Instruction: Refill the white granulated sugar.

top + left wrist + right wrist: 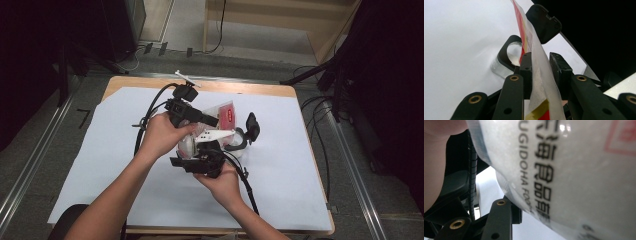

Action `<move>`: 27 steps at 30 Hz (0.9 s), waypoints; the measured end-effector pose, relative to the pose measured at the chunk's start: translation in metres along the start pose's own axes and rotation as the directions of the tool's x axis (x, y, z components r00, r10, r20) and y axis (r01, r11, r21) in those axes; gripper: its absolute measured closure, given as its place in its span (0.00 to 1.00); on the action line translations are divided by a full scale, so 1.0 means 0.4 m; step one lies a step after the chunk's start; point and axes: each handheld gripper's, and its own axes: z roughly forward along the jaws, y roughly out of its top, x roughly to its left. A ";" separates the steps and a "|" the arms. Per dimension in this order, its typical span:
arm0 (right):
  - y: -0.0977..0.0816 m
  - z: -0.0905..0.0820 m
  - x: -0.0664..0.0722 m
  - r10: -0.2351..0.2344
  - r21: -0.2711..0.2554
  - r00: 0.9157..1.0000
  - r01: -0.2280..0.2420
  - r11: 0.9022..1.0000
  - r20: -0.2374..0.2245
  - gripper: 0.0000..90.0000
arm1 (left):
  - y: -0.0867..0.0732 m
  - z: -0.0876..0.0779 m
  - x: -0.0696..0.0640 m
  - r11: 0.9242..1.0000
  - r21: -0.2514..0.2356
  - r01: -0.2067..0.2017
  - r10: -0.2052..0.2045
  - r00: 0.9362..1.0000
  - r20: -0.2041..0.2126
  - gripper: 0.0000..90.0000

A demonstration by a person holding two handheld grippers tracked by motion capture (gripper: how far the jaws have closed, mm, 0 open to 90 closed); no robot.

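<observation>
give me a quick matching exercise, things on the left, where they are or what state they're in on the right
1. bag
2. left tool
3. clear container
4. white sheet

a. covers the tabletop
b. stands on the table, black lid hinged open
c. held up between both tools
d. jaws either side of the bag's thin edge

Pairs: 1-c, 2-d, 3-b, 4-a

Both forearms reach in close together; left tongs (212, 121) point rightward, jaws partly closed; right tongs (202, 150) sit just below them.
</observation>
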 end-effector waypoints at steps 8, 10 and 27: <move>-0.001 0.001 0.003 -0.001 0.003 1.000 0.001 1.000 -0.005 0.69 | -0.003 -0.003 -0.003 1.000 0.001 0.008 -0.008 1.000 0.003 0.81; -0.001 0.000 0.004 0.001 0.002 1.000 -0.001 1.000 -0.007 0.69 | -0.004 -0.003 -0.004 1.000 -0.004 0.007 -0.007 1.000 0.002 0.81; -0.007 -0.001 0.003 0.005 -0.004 1.000 -0.005 1.000 -0.015 0.69 | -0.007 0.000 -0.016 1.000 -0.003 -0.018 0.017 1.000 -0.011 0.80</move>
